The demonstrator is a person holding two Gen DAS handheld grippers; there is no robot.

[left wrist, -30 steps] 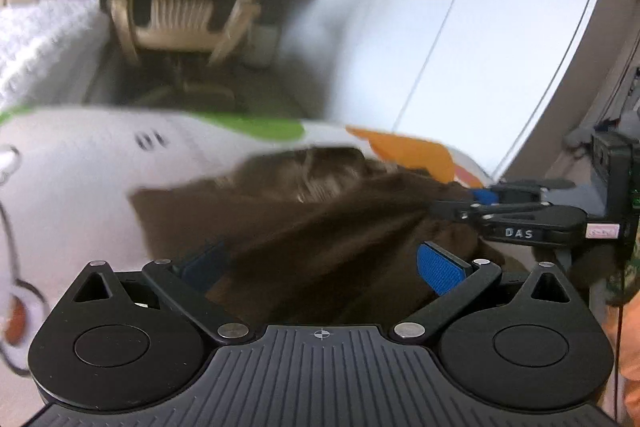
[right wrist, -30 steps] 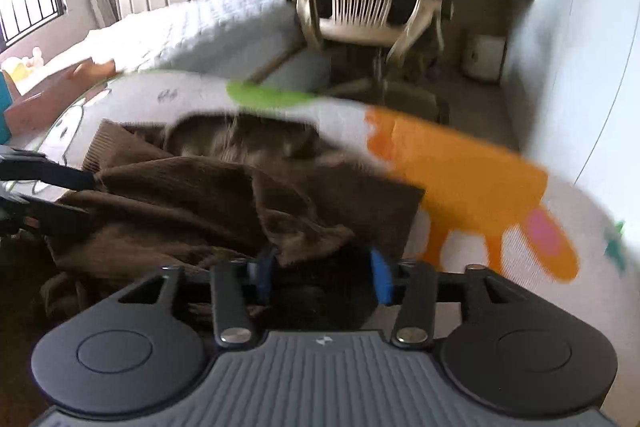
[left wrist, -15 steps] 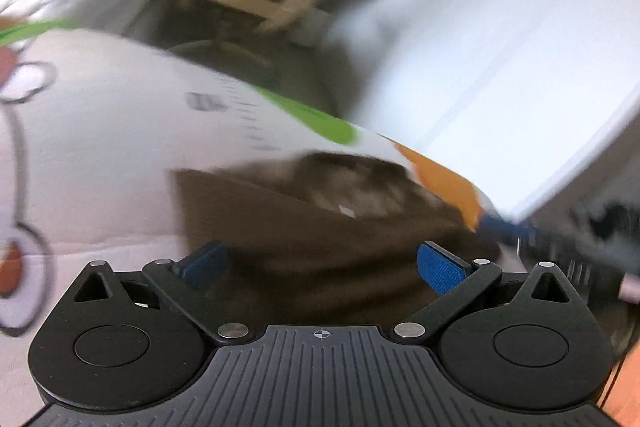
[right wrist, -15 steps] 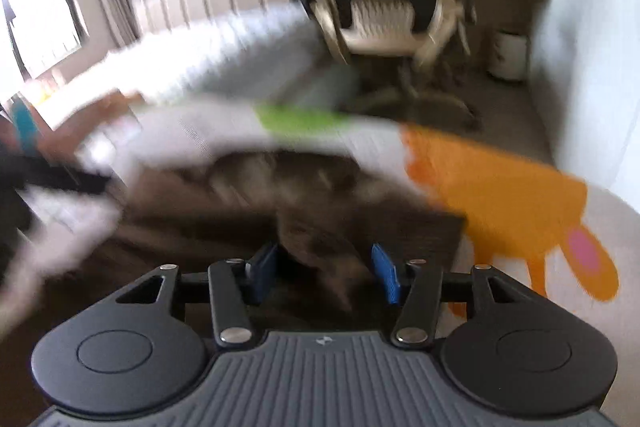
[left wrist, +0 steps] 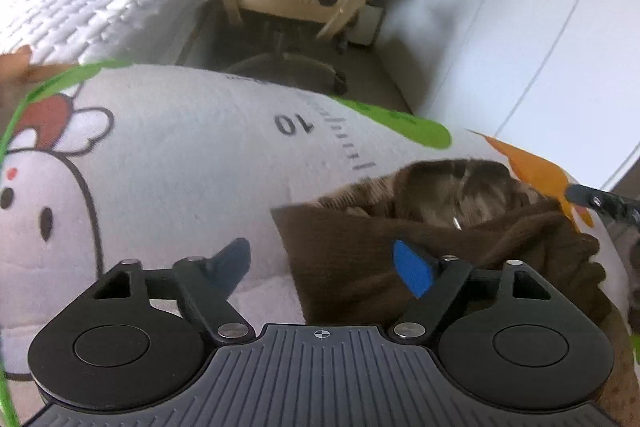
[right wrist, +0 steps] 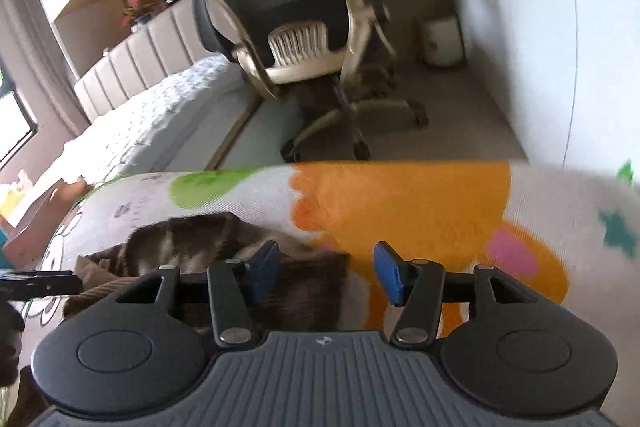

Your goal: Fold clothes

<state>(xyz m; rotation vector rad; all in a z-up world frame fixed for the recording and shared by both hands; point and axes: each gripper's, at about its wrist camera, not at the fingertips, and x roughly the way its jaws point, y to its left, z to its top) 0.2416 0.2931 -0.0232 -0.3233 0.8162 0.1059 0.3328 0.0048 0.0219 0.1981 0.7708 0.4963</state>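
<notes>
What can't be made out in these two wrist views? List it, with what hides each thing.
- Brown garment, left wrist view: its near part is hidden behind the left gripper, whose jaws are closing; whether the pads touch cloth is unclear.
- Same garment, right wrist view: the right gripper covers its near edge.
- Printed blanket: motion blur smears its pattern.
- Right gripper, left wrist view: cut off by the right edge.

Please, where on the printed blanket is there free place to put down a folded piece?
Free: the white patch of the printed blanket between the cartoon face and the brown garment, and the orange print right of the garment. Crowded: around the garment, where both hand-held grippers work.
</notes>
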